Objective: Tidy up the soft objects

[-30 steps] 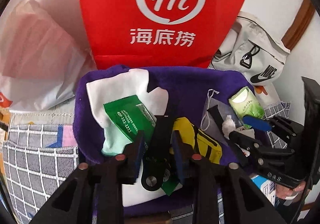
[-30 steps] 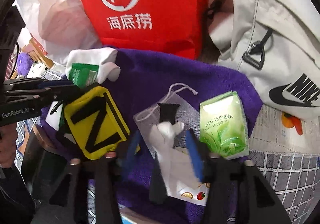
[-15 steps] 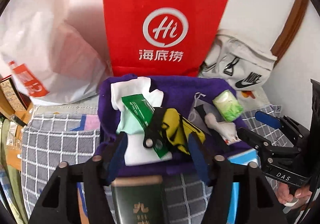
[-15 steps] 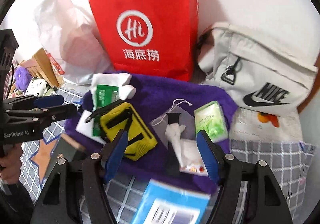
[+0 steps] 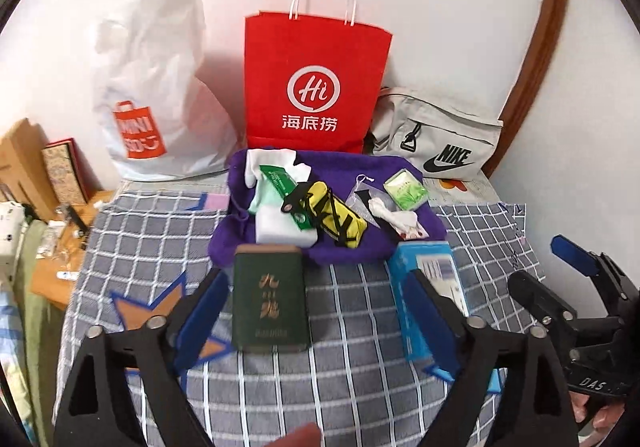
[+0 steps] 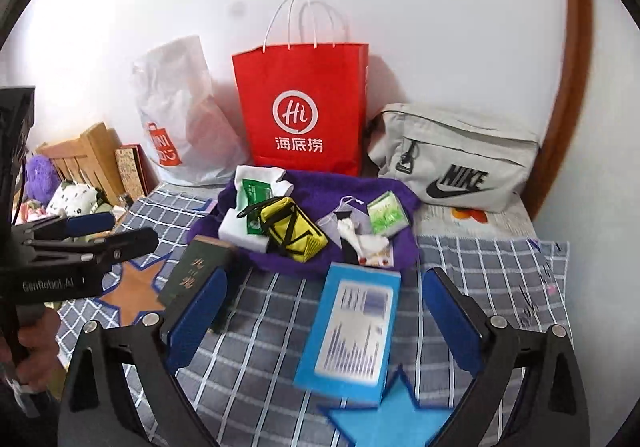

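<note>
A purple towel [image 5: 348, 167] lies on the checked bedspread and bears a yellow pouch [image 5: 336, 213], a green packet [image 5: 282, 183] on white cloth, a white foam block [image 5: 280, 227], a mesh drawstring bag [image 5: 362, 199] and a green tissue pack [image 5: 406, 189]. My left gripper [image 5: 316, 279] hangs well back from the towel, jaws opening, nothing gripped; a dark green box [image 5: 270, 299] lies below it. My right gripper [image 6: 325, 279] is likewise back, jaws opening and empty, over a blue box [image 6: 352, 327]. The yellow pouch [image 6: 292, 233] and the towel [image 6: 320, 187] lie ahead of it.
Against the wall stand a red paper bag [image 5: 316, 95], a white plastic shopping bag [image 5: 156, 95] and a grey Nike bag [image 5: 436, 143]. Wooden furniture with clutter [image 5: 36, 171] is at the left. The checked bedspread [image 5: 360, 347] spreads in front. A curved brown frame [image 5: 540, 47] runs up the right.
Both grippers have drawn back and up from the towel and spread wide. The left came off the yellow pouch's black strap, the right off the white piece by the mesh bag.
</note>
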Demonstrator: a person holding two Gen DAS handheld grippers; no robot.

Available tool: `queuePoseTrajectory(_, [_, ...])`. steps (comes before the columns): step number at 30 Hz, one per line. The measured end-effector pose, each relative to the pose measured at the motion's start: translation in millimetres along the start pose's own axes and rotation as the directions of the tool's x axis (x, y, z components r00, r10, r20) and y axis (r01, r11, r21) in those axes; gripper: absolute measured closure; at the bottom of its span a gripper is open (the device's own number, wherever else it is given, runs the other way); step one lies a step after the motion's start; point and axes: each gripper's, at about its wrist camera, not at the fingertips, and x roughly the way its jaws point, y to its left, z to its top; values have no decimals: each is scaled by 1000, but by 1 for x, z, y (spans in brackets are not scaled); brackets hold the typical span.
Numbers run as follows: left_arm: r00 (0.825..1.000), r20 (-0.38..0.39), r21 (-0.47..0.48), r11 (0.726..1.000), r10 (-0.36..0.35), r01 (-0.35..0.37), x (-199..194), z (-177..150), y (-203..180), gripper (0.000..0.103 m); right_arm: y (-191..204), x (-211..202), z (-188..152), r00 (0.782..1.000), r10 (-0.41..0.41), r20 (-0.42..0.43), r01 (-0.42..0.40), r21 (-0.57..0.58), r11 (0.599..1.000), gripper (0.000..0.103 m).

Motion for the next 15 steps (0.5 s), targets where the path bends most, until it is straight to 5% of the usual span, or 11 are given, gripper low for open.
queuePoseTrajectory(15, [993,105,37,997,60,-64,-84,-78,-25,8,4,-94,-70,996,-57,66,54,46,997,1])
